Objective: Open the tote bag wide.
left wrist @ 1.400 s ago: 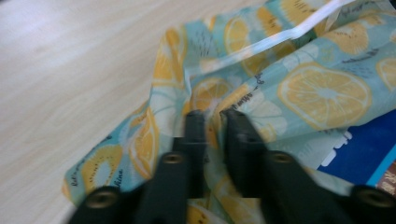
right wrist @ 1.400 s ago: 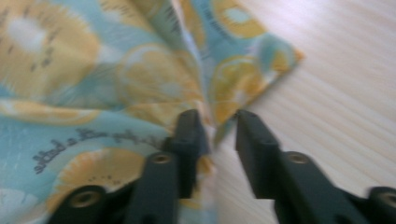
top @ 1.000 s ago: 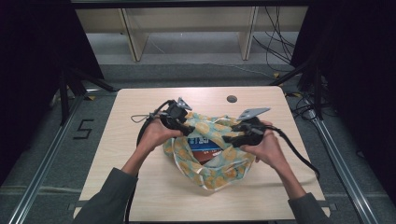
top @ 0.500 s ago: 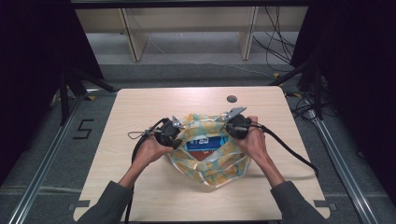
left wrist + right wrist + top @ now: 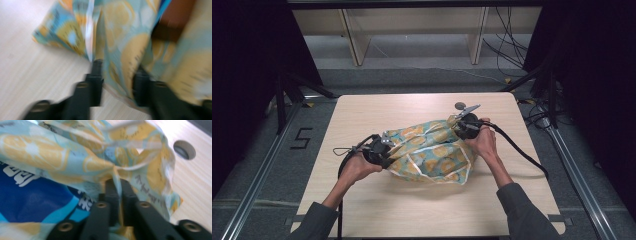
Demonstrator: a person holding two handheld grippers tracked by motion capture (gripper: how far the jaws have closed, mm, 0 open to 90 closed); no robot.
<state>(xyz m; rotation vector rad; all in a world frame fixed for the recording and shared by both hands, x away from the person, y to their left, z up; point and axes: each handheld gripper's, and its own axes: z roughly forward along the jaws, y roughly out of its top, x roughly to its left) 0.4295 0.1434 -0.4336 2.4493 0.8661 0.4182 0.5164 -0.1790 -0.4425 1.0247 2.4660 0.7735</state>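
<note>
High view: a lemon-print bag (image 5: pixel 432 155) lies on the middle of the tabletop (image 5: pixel 377 110), stretched between the left gripper (image 5: pixel 382 152) at its near-left edge and the right gripper (image 5: pixel 462 125) at its far-right corner. Right gripper view has the fingers (image 5: pixel 112 192) nearly together, pinching a fold of the fabric, a blue packet (image 5: pixel 35 200) showing inside. Left gripper view is blurred; its fingers (image 5: pixel 96 75) stand apart with cloth between them, seemingly loose, and both sets have just been opening.
</note>
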